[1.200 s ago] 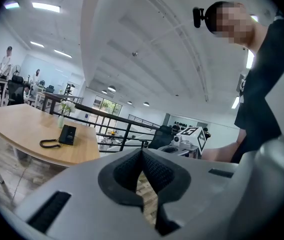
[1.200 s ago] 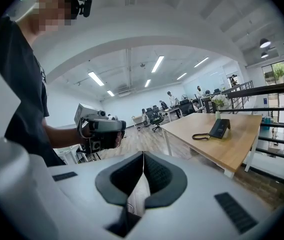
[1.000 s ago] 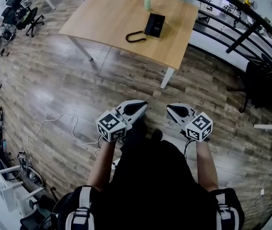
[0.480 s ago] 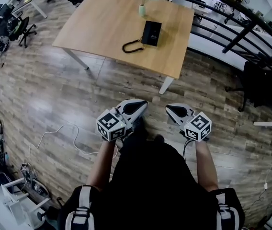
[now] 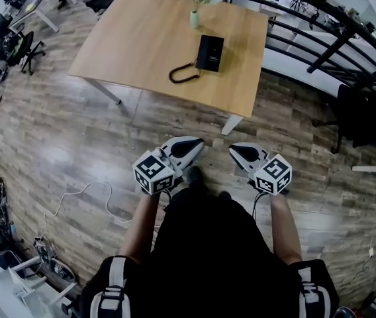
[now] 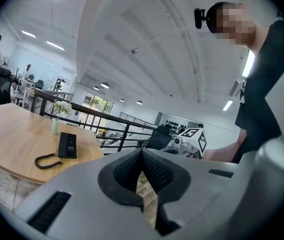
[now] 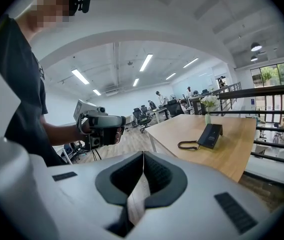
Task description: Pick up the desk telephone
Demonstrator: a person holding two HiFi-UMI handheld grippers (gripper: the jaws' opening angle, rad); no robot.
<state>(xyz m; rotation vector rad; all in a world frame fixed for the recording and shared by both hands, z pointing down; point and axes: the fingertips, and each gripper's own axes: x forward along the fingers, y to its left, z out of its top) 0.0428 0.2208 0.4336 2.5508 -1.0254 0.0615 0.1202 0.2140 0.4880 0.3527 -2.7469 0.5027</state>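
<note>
A black desk telephone [image 5: 210,52] with a coiled cord [image 5: 183,73] lies on a wooden table [image 5: 141,45], toward its right side; it also shows in the left gripper view as the telephone [image 6: 68,145] and in the right gripper view as the telephone [image 7: 209,135]. My left gripper [image 5: 198,142] and right gripper [image 5: 234,149] are held side by side over the wood floor, well short of the table's near edge. Both are shut with nothing between the jaws. The left gripper [image 6: 142,153] and right gripper [image 7: 143,156] show closed pads.
A small vase with white flowers [image 5: 195,15] stands just behind the telephone. A black railing [image 5: 320,42] runs along the table's right side. Office chairs [image 5: 16,45] stand at the far left, and a white cable [image 5: 82,194] trails over the floor at left.
The table and telephone have drawn lower and nearer in the head view as I walk toward them. Both grippers stay shut and keep their pose in front of me.
</note>
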